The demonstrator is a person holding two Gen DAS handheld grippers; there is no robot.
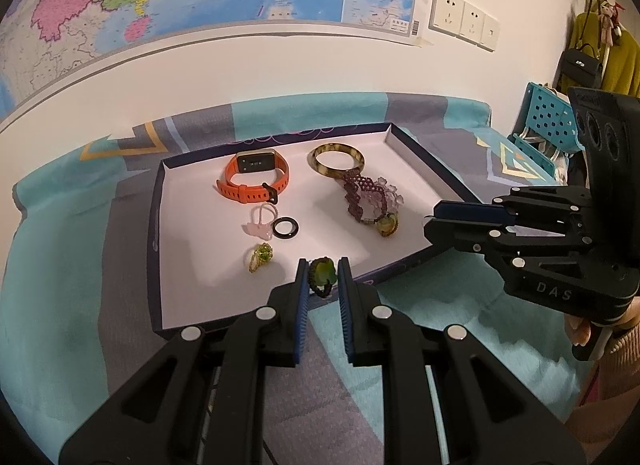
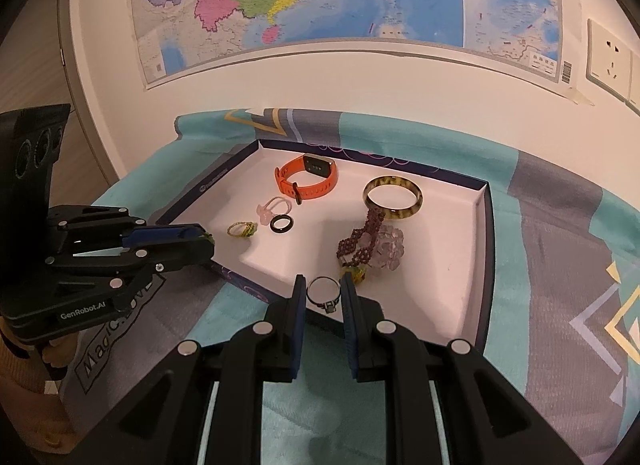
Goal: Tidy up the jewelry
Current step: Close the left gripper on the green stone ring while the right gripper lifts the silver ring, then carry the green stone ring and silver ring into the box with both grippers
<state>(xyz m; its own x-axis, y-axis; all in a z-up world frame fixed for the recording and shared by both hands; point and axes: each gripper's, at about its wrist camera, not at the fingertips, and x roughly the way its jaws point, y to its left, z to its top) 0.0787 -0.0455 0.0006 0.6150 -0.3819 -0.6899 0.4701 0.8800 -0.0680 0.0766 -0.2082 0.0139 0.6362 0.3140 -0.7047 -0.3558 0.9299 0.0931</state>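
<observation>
A shallow white-lined box (image 1: 176, 265) (image 2: 476, 265) lies on a teal and grey cloth. In it lie an orange watch (image 1: 253, 179) (image 2: 308, 181), a mottled bangle (image 1: 337, 159) (image 2: 393, 198), a purple beaded bracelet with a pale flower (image 1: 370, 199) (image 2: 372, 247), a pink ring (image 1: 260, 225) (image 2: 273, 210), a black ring (image 1: 285, 228) (image 2: 281, 223) and a yellow-green beaded ring (image 1: 260, 256) (image 2: 241, 229). My left gripper (image 1: 323, 279) (image 2: 206, 243) is shut on a green flower ring (image 1: 322, 275) over the box's near edge. My right gripper (image 2: 323, 295) (image 1: 434, 221) is shut on a silver ring (image 2: 323, 294) over the box's near edge.
A map and white wall sockets (image 1: 464, 17) hang on the wall behind. A teal perforated basket (image 1: 548, 121) stands at the far right of the left wrist view, with clothes and a black bag (image 1: 582, 65) hanging behind it.
</observation>
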